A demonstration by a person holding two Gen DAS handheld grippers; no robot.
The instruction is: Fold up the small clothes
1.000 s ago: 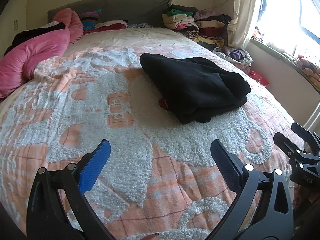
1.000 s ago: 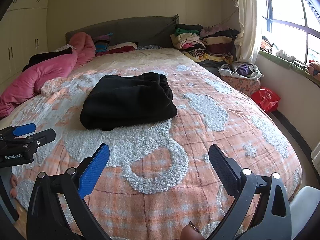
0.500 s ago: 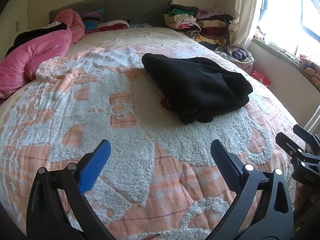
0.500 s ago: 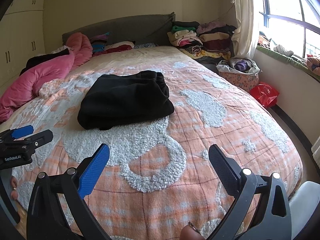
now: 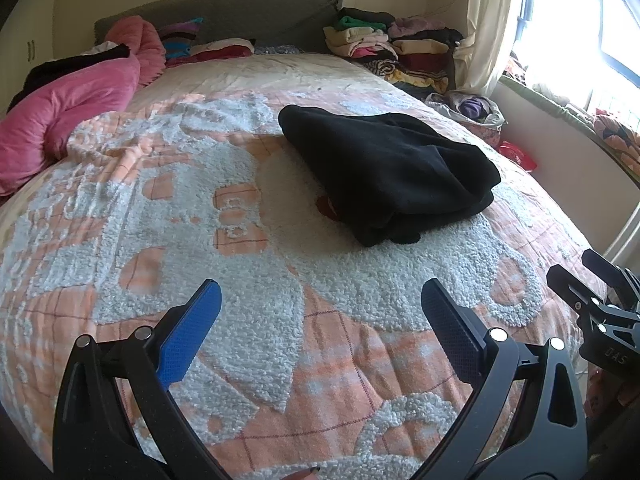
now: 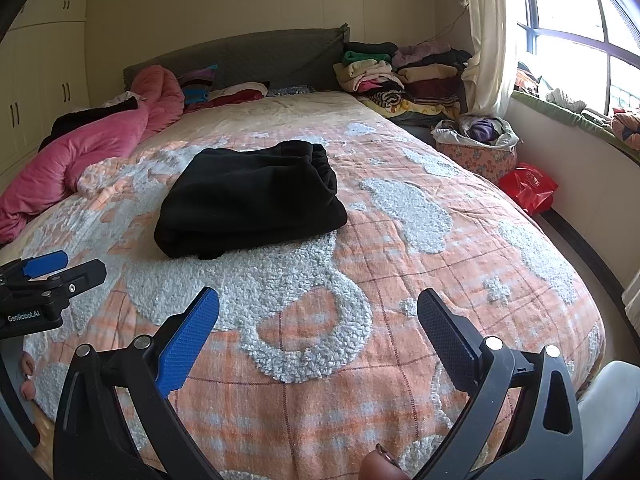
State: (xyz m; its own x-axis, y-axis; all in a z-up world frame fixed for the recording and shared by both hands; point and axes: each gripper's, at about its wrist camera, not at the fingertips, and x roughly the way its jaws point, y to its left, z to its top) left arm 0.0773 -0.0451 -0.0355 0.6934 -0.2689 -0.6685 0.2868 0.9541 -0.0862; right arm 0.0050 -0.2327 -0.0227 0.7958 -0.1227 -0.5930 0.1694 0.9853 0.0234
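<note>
Both the left gripper [image 5: 318,312] and the right gripper [image 6: 318,320] are spread wide and hold nothing — they have backed off a little. The black garment [image 6: 248,198] lies folded mid-bed [image 6: 500,280], so this fold looks finished.

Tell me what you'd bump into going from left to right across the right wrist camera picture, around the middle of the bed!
Crumpled pink quilt → folded black fleece garment → fluffy white cloud-shaped patch on the orange checked blanket → shiny red plastic bag on the floor.
</note>
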